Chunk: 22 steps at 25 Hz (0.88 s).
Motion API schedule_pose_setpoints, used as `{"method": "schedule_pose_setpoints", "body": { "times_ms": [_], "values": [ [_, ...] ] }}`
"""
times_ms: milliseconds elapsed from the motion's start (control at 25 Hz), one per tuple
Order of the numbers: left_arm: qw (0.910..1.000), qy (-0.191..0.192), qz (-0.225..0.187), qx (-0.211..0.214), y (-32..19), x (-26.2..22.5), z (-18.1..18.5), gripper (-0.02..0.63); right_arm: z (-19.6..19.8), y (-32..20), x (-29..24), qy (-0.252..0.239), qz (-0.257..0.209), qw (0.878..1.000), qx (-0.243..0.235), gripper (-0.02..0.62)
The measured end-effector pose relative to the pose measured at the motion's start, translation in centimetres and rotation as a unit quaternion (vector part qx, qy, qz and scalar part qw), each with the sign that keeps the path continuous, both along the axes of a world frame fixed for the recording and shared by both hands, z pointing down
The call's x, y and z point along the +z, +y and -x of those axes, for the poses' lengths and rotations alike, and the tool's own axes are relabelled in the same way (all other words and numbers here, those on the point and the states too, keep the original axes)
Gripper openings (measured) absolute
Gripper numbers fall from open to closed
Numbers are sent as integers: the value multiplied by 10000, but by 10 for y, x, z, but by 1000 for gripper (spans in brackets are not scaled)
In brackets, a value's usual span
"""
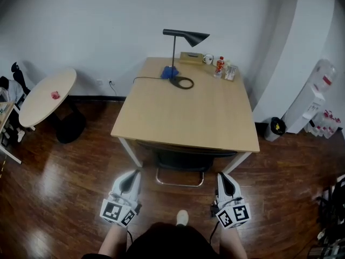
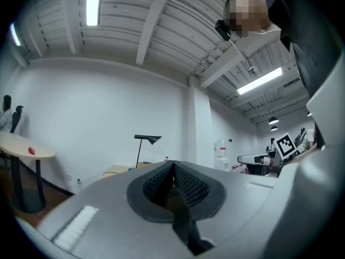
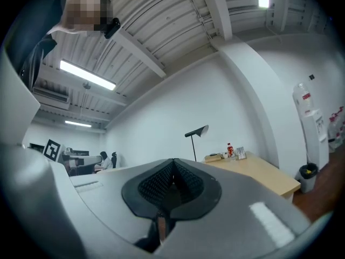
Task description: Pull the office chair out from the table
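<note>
- the office chair (image 1: 180, 161) is seen in the head view as a dark, nearly black backrest, with a silvery metal tube (image 1: 180, 183) bent into a rounded loop low down on its near side.
- only the back of the chair is shown; the seat is tucked under the near edge of the table (image 1: 188, 117) and is hidden by the pale wooden top.
- the chair is turned away from the grippers, with its back towards them and its front under the table.
- the long axis of the visible backrest is laid left to right, along the table's near edge and across the line along which both grippers are pointed.
- the chair is found ahead of the grippers and between them: ahead and to the right of the left gripper (image 1: 131, 173), ahead and to the left of the right gripper (image 1: 223, 176).
- no contact with the chair is shown; a strip of wooden floor (image 1: 81, 166) is seen between each gripper and the chair.
- the left gripper's ribbed pads are pressed together, with nothing between them.
- the right gripper's pads are likewise closed on each other and empty.
- a black lamp (image 1: 183, 53) is stood on the far part of the table, well beyond both grippers.
</note>
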<state>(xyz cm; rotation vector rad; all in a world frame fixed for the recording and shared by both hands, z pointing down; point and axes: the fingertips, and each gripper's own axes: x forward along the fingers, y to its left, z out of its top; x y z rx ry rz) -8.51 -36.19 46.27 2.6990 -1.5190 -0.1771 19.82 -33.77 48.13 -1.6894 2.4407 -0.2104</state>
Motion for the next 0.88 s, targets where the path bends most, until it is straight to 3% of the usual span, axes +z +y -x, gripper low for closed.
{"method": "schedule_pose_setpoints", "body": {
  "times_ms": [480,880],
  "values": [
    [9995,-93,-121,-287,-60,-8,-40,2,-43,-66,-7,270,17,9994,-216,14],
    [9992,-149,-36,-370,-76,-3,-53,2,-60,-87,-8,378,-19,9986,-365,20]
  ]
}}
